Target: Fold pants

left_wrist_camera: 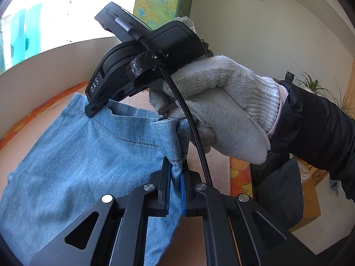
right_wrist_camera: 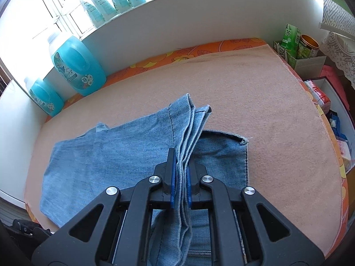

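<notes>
Light blue denim pants [right_wrist_camera: 111, 166] lie partly folded on a pink towel [right_wrist_camera: 255, 102]. My right gripper [right_wrist_camera: 180, 177] is shut on a bunch of hem layers and holds them lifted above the rest of the pants. In the left wrist view my left gripper [left_wrist_camera: 176, 177] is shut on a fold of the same pants [left_wrist_camera: 77, 166]. The right gripper [left_wrist_camera: 97, 108], held by a gloved hand [left_wrist_camera: 221, 102], shows there too, clamped on the far edge of the denim.
Blue detergent bottles [right_wrist_camera: 77, 64] stand at the back left by the window wall. Boxes and a tin [right_wrist_camera: 299, 46] sit off the towel's far right edge. A box of clutter [right_wrist_camera: 328, 110] lies on the right. An orange patterned sheet [right_wrist_camera: 199, 51] borders the towel.
</notes>
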`<state>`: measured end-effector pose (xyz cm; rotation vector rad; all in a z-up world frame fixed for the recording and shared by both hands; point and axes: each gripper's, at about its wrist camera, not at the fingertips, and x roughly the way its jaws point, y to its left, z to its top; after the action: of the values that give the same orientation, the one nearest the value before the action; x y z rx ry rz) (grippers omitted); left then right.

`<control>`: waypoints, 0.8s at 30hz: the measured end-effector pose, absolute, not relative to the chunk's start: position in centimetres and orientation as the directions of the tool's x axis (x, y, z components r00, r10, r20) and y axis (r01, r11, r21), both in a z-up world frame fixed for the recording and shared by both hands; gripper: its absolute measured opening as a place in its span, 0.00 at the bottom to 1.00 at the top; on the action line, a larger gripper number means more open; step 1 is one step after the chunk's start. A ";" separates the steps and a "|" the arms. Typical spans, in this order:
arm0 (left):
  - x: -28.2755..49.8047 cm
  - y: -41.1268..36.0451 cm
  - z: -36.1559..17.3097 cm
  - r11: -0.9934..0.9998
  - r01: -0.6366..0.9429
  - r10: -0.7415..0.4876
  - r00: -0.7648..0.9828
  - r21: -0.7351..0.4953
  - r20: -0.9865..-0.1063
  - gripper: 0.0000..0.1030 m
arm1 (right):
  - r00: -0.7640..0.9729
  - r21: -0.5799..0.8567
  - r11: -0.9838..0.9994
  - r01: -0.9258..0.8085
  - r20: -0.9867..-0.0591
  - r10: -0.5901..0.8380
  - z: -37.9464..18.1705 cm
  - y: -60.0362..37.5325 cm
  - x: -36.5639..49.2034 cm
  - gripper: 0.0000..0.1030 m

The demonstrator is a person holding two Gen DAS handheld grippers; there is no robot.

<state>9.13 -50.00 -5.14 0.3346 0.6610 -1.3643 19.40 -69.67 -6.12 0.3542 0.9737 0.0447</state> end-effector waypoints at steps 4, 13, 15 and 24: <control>8.9 -50.3 -5.3 0.198 0.969 -0.782 0.064 -0.149 -0.620 0.06 | 0.558 0.307 0.943 0.124 -0.808 0.190 -6.7 -69.7 19.4 0.08; 7.0 -50.5 -4.1 0.217 0.969 -0.768 0.094 -0.119 -0.633 0.14 | 0.584 0.204 0.957 0.207 -0.810 0.046 -5.1 -70.0 18.2 0.28; 6.7 -50.0 -3.6 0.227 0.968 -0.770 0.113 -0.104 -0.628 0.20 | 0.611 0.222 0.950 0.221 -0.790 0.042 -3.9 -70.5 17.3 0.40; 5.7 -45.1 -0.2 0.292 0.955 -0.774 0.199 -0.060 -0.601 0.42 | 0.692 0.253 0.949 0.188 -0.719 0.054 0.5 -68.2 14.0 0.40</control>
<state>5.68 -45.06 -0.21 0.3614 0.5928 -1.2461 13.96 -68.22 0.45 0.3204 0.8060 -0.0762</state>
